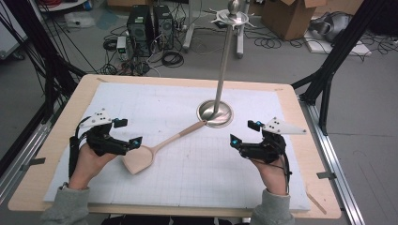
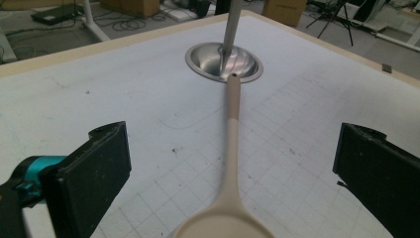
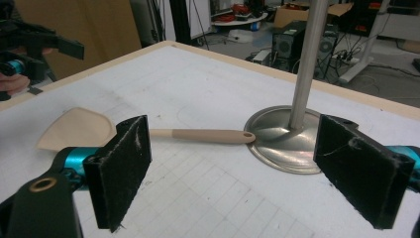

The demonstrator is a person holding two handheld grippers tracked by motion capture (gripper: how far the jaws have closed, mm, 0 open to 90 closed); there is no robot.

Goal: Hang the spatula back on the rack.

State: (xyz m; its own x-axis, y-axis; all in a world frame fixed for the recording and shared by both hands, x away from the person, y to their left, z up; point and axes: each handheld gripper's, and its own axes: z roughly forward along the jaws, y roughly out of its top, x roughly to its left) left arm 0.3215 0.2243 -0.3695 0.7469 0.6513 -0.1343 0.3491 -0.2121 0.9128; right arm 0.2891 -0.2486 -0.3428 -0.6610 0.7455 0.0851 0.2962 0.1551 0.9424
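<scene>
A wooden spatula [image 1: 155, 149] is lying flat on the tabletop [image 1: 187, 82], its handle tip touching the rim of the stand [image 1: 215, 114], a round steel base carrying an upright pole. The blade is pointing away from the stand, toward the person's near left. The left claw [image 1: 130, 133] is hovering just beside the blade, its jaws standing wide apart and holding nothing; in the left gripper view the blade [image 2: 225, 225] is sitting between the jaws and the handle is running straight toward the stand [image 2: 224, 62]. The right claw [image 1: 243, 134] is waiting on the other side of the stand, near it, jaws likewise spread and empty; its view is showing the spatula [image 3: 148, 130] beyond its jaws, with the handle end meeting the stand [image 3: 289, 144].

Risks, as judged from this layout:
- The blade is thin and flat against the tabletop, so closing jaws are likely to be skating over it rather than catching it.
- A push along the handle is liable to be driving the tip against the stand, pivoting the spatula sideways.
- A grip at the blade alone is leaving the long handle unsupported, so it may be drooping or twisting on lifting.
- A swinging handle may be striking the pole.
</scene>
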